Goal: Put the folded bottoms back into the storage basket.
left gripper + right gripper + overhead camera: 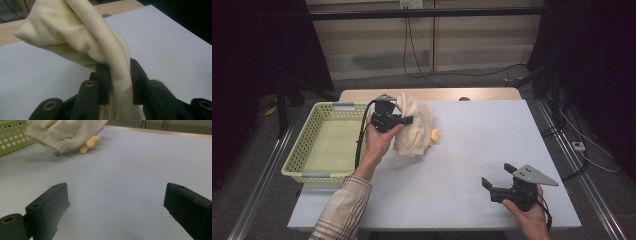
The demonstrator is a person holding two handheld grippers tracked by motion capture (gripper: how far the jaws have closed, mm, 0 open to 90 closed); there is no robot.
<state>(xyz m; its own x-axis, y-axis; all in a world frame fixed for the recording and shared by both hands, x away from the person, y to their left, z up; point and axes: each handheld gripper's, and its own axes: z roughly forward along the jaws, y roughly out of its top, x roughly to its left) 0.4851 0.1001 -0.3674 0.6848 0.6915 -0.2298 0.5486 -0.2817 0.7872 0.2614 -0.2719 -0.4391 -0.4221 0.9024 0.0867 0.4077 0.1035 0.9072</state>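
- We are holding the cream cloth [414, 125] in the left gripper [404, 119], jaws clenched on a bunched fold of it; in the left gripper view the fabric [100, 47] is running up between the 2 black jaws.
- The cloth is hanging with its long axis roughly upright, gathered top at 12 o'clock and ribbed hem drooping toward 6 o'clock, just off the table [482, 150].
- In the high view it is sitting at about 10 o'clock from the table's middle, just beside the green basket [307, 160], which is at its 9 o'clock.
- A small yellow piece [434, 134] is lying at the cloth's 3 o'clock, partly tucked under it in the right gripper view [90, 143].
- We are reading no label or writing anywhere.
- Our left forearm, in a plaid sleeve [339, 212], is reaching toward 12 o'clock, palm cupping the gripper.
- The right gripper [498, 176] is resting low at 5 o'clock, jaws released and spread wide, pointing toward 10 o'clock.
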